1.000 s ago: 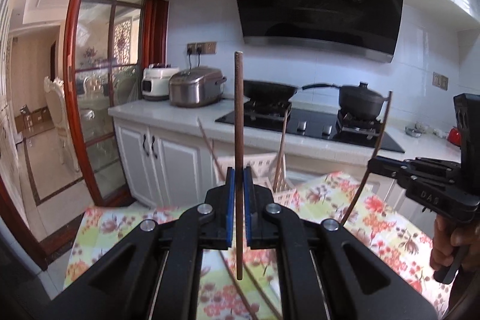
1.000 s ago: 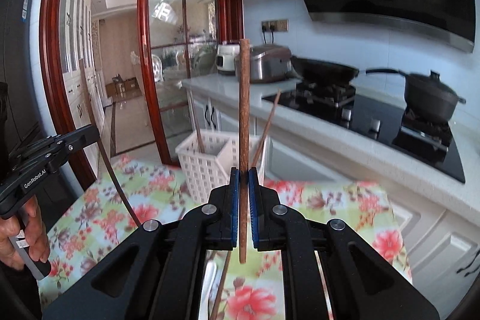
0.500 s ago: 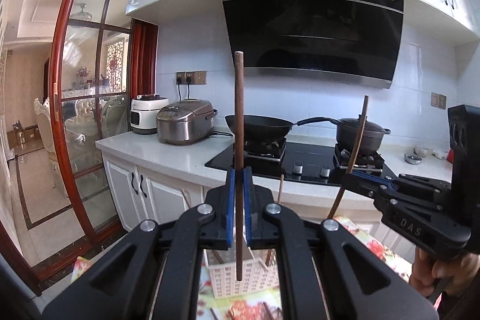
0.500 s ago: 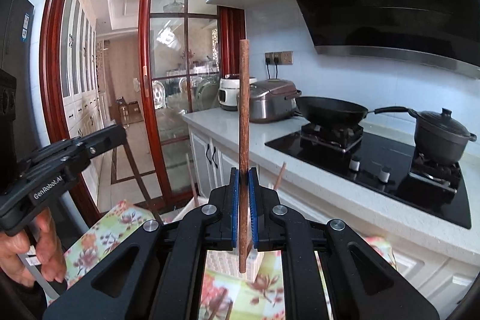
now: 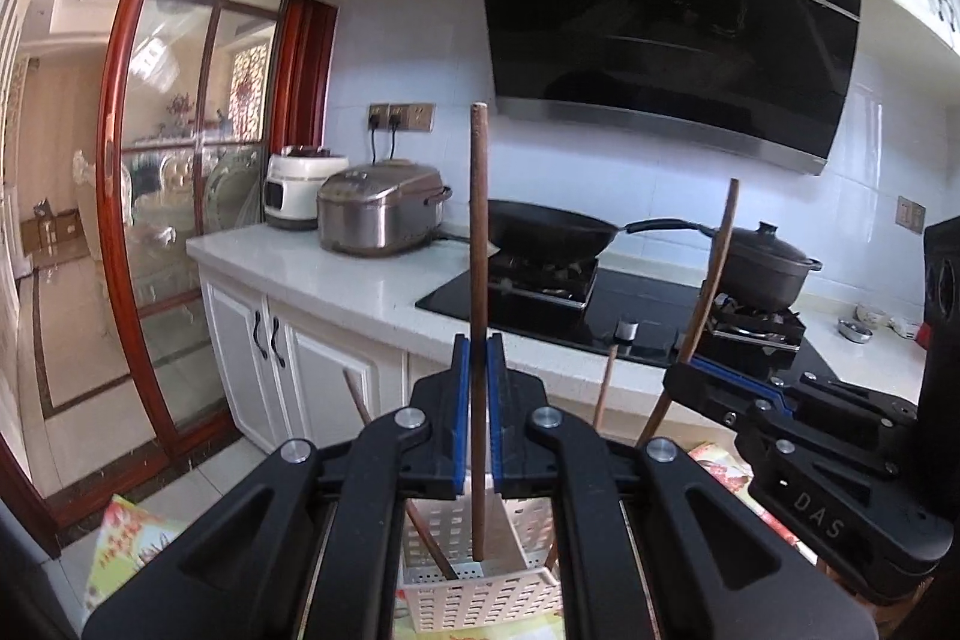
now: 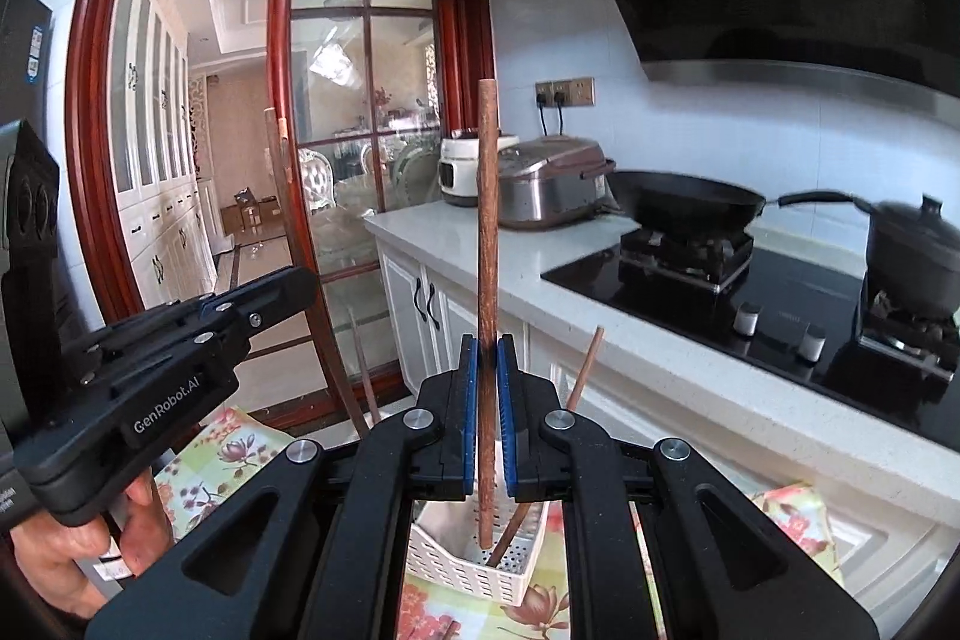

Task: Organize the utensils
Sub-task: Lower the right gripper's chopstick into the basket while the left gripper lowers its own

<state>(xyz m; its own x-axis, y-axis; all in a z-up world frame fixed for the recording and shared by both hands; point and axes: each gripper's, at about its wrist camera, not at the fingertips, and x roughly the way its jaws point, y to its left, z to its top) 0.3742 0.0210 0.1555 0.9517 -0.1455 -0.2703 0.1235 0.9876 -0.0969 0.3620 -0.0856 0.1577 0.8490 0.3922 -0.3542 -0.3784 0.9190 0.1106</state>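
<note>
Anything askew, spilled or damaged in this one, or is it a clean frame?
Nothing stands out. The left gripper and the right gripper each clamp one upright wooden chopstick above the white basket, where other chopsticks lean loosely. No spill or damage shows on the floral tablecloth.

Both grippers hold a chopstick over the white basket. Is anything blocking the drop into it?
Nothing visible covers the basket. Chopsticks already lean inside it, so some space is taken. The left gripper holds its chopstick upright, as the right gripper holds its own.
</note>
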